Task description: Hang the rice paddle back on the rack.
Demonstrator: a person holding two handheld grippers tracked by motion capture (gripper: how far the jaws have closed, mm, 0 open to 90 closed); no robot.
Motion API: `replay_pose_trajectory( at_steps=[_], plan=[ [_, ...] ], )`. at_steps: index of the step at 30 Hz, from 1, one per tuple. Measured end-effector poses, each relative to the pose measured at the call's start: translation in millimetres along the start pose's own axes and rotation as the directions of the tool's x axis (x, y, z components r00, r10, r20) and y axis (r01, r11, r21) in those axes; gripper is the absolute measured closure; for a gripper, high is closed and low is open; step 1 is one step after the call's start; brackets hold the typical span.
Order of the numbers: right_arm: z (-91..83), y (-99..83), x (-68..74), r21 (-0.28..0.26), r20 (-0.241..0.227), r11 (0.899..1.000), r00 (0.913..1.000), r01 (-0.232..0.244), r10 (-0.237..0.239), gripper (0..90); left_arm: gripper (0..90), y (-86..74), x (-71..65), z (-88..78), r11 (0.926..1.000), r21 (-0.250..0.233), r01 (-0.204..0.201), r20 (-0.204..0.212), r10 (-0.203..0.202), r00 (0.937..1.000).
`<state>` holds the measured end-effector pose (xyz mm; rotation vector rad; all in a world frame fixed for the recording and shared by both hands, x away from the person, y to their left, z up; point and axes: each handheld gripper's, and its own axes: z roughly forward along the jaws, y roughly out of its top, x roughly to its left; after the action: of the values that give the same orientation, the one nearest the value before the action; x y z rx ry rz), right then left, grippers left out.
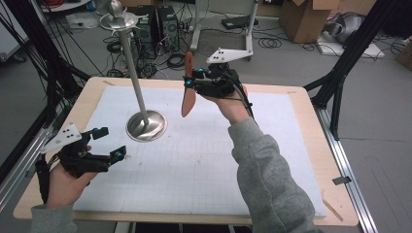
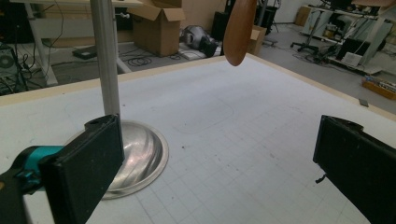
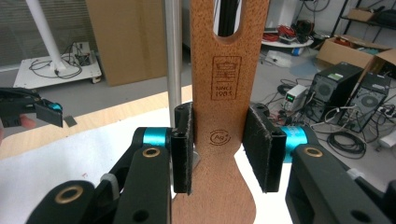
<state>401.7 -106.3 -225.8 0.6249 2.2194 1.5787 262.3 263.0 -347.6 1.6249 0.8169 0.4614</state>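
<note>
in the high view the right gripper is held up in the air at about 12 o'clock over the white gridded mat that covers the pale wooden tabletop. its two black jaws are clamped on a flat reddish-brown wooden spatula, which hangs upright with one rounded end pointing down, clear of the mat. in the right gripper view the pads press both edges of the spatula's narrow waist, just below a burnt-in stamp reading "since 1985" and around a small round mark; a long slot is cut through the wood above.

a polished metal stand with a round domed base sits on the mat at about 10 o'clock from the mat's middle, and its thin pole leans up and away to a small metal dish at the top. the spatula hangs just to the 3 o'clock side of the pole, apart from it.

the left gripper is at about 8 o'clock, near the tabletop's near left corner, held low in a hand with a grey sleeve. its jaws stand wide apart with nothing between them; in the left gripper view they frame the stand's base and bare mat, with the spatula's rounded tip hanging at the top.
</note>
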Motion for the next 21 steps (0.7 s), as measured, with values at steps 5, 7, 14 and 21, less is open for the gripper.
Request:
replay_pose_trajectory(
  at_steps=[5,7,14,21],
  plan=[
    [6.2,5.4,0.4,0.000,-0.003,1.000,1.0000,0.007,-0.007,64.7,2.4,-1.0,0.7,-2.8,1.0000,-0.002,0.003,-0.006,-0.003,1.0000],
    [10.6,6.0,0.6,0.014,-0.002,1.000,1.0000,0.007,-0.006,64.7,2.4,-1.2,0.8,-3.4,1.0000,-0.001,0.005,-0.006,-0.005,1.0000],
    [19.5,16.4,4.3,0.012,-0.003,1.000,0.9998,0.019,-0.019,64.7,2.4,-1.8,3.1,-9.7,1.0000,-0.006,0.007,-0.016,-0.007,0.9998],
    [24.4,27.9,7.8,-0.004,-0.004,1.000,0.9999,0.016,-0.016,64.7,2.4,-2.4,3.7,-16.4,0.9998,-0.015,0.014,-0.028,-0.015,0.9995]
  ],
)
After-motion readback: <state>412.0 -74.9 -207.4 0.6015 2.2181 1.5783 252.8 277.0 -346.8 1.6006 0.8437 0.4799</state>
